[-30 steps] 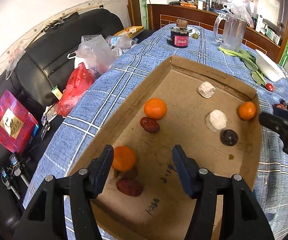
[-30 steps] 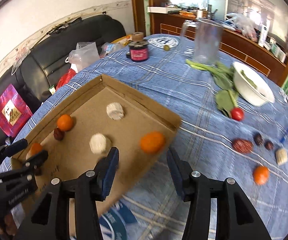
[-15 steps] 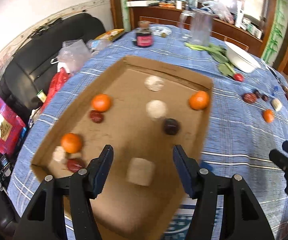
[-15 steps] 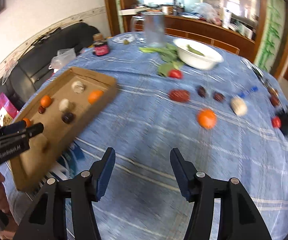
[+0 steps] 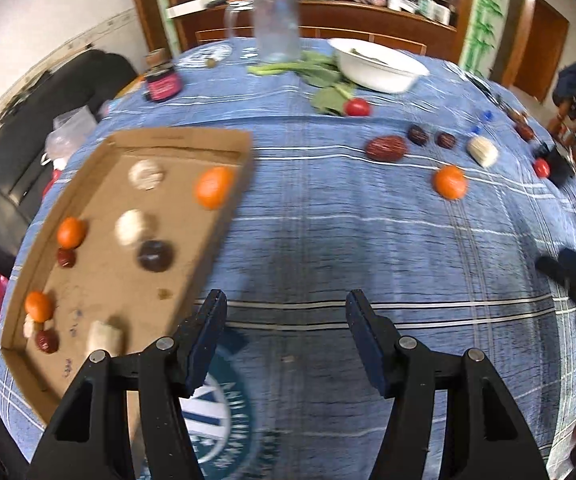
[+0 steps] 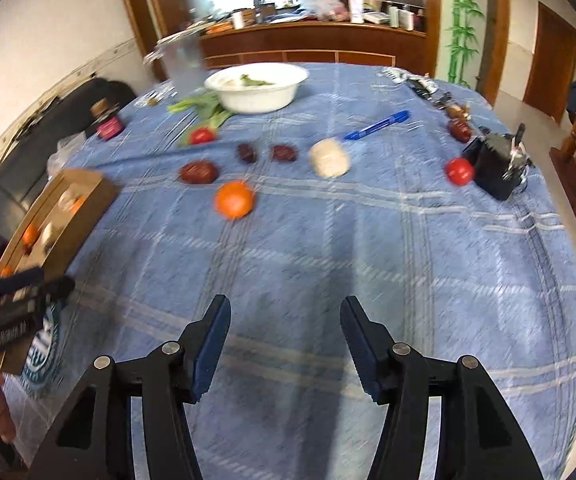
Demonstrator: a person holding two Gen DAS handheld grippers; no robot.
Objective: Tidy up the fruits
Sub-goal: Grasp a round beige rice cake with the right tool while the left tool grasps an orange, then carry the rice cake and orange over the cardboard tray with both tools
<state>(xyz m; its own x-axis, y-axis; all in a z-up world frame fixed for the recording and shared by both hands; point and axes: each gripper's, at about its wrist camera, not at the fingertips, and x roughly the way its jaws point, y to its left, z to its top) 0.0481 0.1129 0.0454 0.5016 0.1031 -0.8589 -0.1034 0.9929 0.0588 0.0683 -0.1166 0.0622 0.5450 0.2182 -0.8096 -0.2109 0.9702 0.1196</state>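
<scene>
A cardboard tray (image 5: 87,312) at the table's left holds several oranges, red dates, pale round pieces and a dark fruit (image 5: 155,255). Loose on the blue cloth lie an orange (image 5: 450,182), a red date (image 5: 386,148), two dark fruits, a pale piece (image 5: 482,151) and red tomatoes (image 5: 357,107). My left gripper (image 5: 285,336) is open and empty above bare cloth, right of the tray. My right gripper (image 6: 285,338) is open and empty, well short of the orange (image 6: 234,200) and the pale piece (image 6: 329,158).
A white bowl (image 6: 255,86) with greens, a clear jug (image 5: 273,26) and a dark jar (image 5: 162,84) stand at the back. A blue pen (image 6: 378,124) and a black box (image 6: 498,164) lie at the right. A black sofa (image 5: 3,148) borders the left.
Both grippers have swung right, away from the tray and over the open cloth. The loose fruits have come into view ahead. Both stay open and empty.
</scene>
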